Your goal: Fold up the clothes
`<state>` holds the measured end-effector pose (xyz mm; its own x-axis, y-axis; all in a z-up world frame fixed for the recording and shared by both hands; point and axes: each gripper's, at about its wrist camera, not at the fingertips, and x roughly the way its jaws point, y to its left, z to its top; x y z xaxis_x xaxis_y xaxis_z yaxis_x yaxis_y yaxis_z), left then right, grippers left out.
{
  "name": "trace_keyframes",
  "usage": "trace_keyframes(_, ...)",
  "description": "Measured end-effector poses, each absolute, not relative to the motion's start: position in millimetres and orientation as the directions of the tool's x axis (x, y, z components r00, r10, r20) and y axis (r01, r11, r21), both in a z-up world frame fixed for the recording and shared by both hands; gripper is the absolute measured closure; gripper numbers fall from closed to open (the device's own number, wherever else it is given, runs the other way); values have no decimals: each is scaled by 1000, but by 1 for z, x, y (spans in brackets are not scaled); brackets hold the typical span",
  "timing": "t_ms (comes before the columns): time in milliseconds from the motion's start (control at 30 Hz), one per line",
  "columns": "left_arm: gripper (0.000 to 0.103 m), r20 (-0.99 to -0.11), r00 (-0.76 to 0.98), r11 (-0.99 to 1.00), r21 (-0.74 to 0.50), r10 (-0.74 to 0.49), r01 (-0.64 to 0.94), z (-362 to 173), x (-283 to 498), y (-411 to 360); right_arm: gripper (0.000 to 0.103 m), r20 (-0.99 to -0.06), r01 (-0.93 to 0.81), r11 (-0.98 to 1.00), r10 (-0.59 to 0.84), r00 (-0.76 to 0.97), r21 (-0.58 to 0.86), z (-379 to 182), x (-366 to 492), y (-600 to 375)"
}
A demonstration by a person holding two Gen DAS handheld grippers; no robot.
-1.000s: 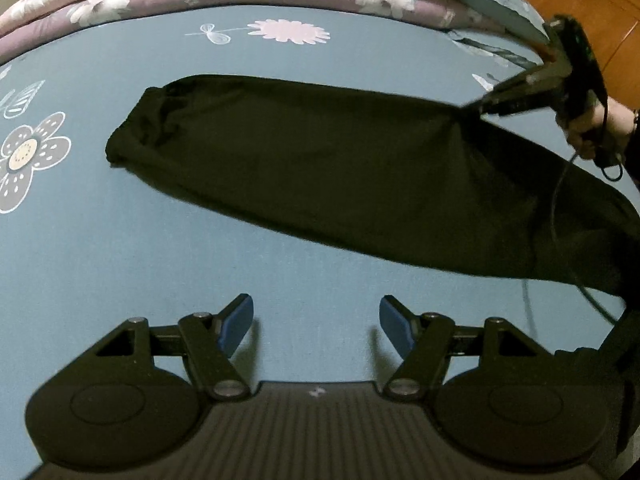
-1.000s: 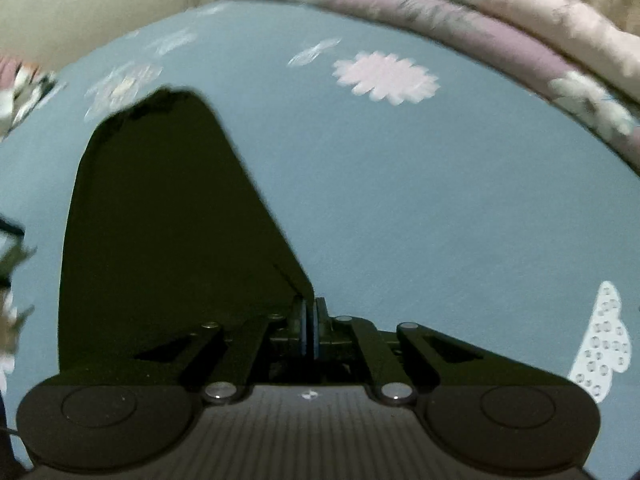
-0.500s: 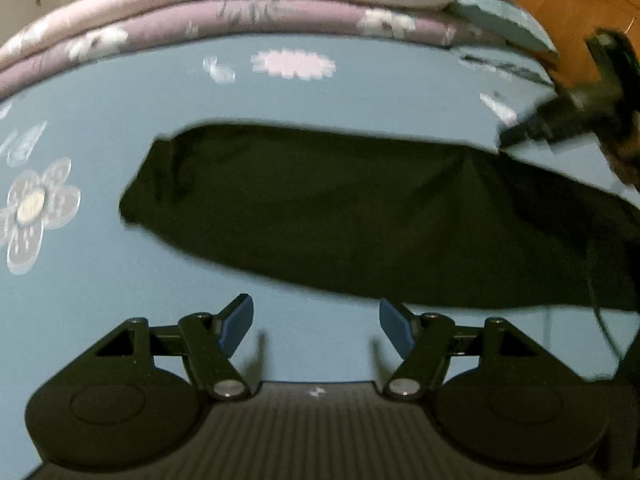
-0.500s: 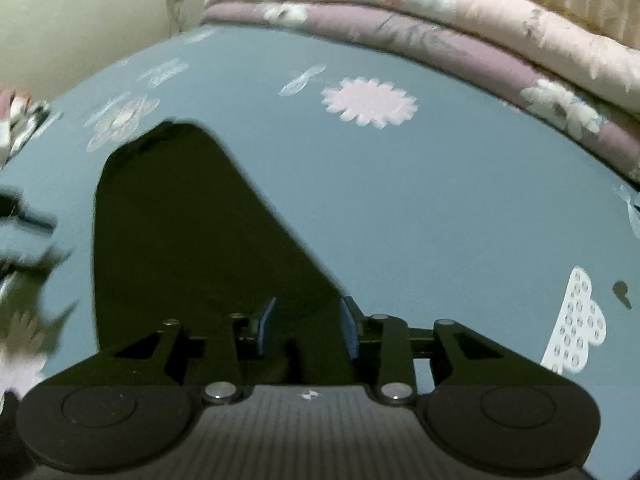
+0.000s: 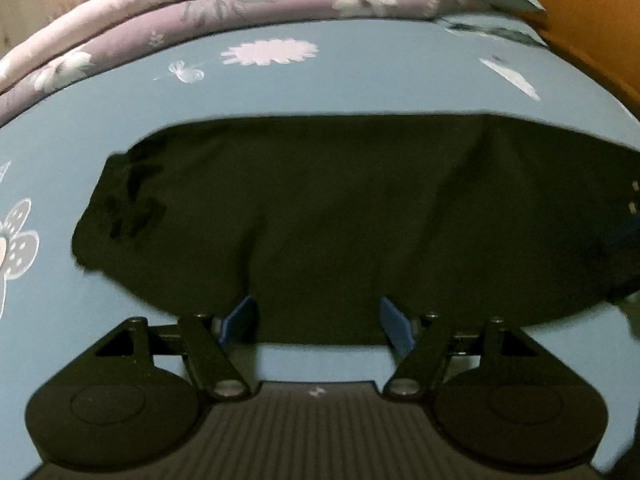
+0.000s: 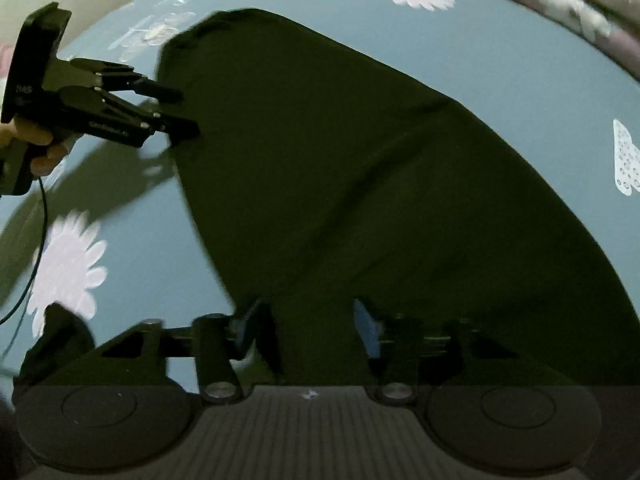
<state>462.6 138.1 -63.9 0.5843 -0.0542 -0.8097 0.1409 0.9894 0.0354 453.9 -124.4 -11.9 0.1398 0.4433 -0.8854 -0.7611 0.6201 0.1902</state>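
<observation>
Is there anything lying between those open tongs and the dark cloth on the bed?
Nothing visible. The left tongs sit open at the black garment's near edge, and the right tongs open over it, only blue bedsheet around.

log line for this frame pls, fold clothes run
stage: pre-grasp | left tool: open, at near edge of black garment | right tool: open, over garment | garment: flat on blue bedsheet
</observation>
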Motion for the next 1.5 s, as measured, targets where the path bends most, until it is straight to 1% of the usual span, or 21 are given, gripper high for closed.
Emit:
trace_keyframes(67,31,-832,552,991,36,-42,130,-60,456,144,34,-881,-757,613,459,111,224,-9,446,-126)
trace_keyframes(167,32,-809,588,990,87,4,112,-46,460,146,34,-881,-763,623,443,164,172,2,443,-126)
trace_keyframes(267,31,-766,642,991,57,-33,120,-30,474,142,34,-878,-725,658,450,160,205,-2,444,-128)
trace_keyframes(333,31,-761,646,992,36,-53,123,-31,487,136,34,-877,-694,680,457,148,237,-7,444,-130)
trace_keyframes(367,30,-760,647,992,26,-61,124,-33,493,133,32,-876,-677,691,461,143,253,-10,444,-131)
trace_keyframes(400,30,-771,635,993,24,-58,119,-39,497,132,24,-875,-661,701,464,137,268,-13,444,-132)
trace_keyframes(433,30,-785,617,993,25,-50,111,-46,500,132,21,-873,-653,702,472,125,285,-13,442,-133)
trace_keyframes(500,29,-813,581,995,27,-34,96,-61,505,132,21,-866,-651,694,487,111,307,-7,431,-135)
trace_keyframes(633,30,-815,578,994,20,-46,107,-53,509,129,21,-862,-590,770,452,232,245,9,423,-160)
trace_keyframes(700,30,-790,608,991,5,-77,132,-42,516,122,21,-852,-527,822,423,310,216,16,425,-179)
trace_keyframes(833,29,-778,618,985,-4,-113,174,-43,545,100,21,-849,-360,898,385,362,254,10,429,-221)
trace_keyframes(933,29,-804,591,991,26,-58,133,-63,562,98,20,-878,-292,919,355,321,265,-6,420,-243)
trace_keyframes(967,26,-803,594,993,32,-44,117,-69,564,102,18,-875,-285,918,363,321,277,-9,414,-247)
trace_keyframes(1000,26,-798,601,994,34,-38,108,-71,564,106,11,-866,-280,913,380,325,296,-10,407,-251)
trace_keyframes(1067,26,-795,607,995,45,-17,86,-69,564,112,4,-856,-274,901,414,309,337,-10,397,-255)
trace_keyframes(1133,30,-804,594,996,68,23,53,-62,563,114,5,-852,-284,896,423,308,342,-5,393,-258)
trace_keyframes(1200,30,-804,594,997,63,23,47,-55,558,115,5,-839,-286,899,419,347,331,5,395,-266)
trace_keyframes(1267,28,-795,606,995,69,11,73,-50,549,114,5,-829,-255,915,393,398,312,13,402,-279)
trace_keyframes(1367,27,-798,599,985,149,68,86,-56,543,113,5,-818,-193,940,340,465,281,22,414,-298)
trace_keyframes(1400,25,-807,583,984,166,99,63,-63,545,119,5,-821,-171,944,328,468,280,20,418,-304)
trace_keyframes(1500,24,-796,598,993,118,92,4,-67,550,144,5,-831,-95,950,308,464,298,5,431,-318)
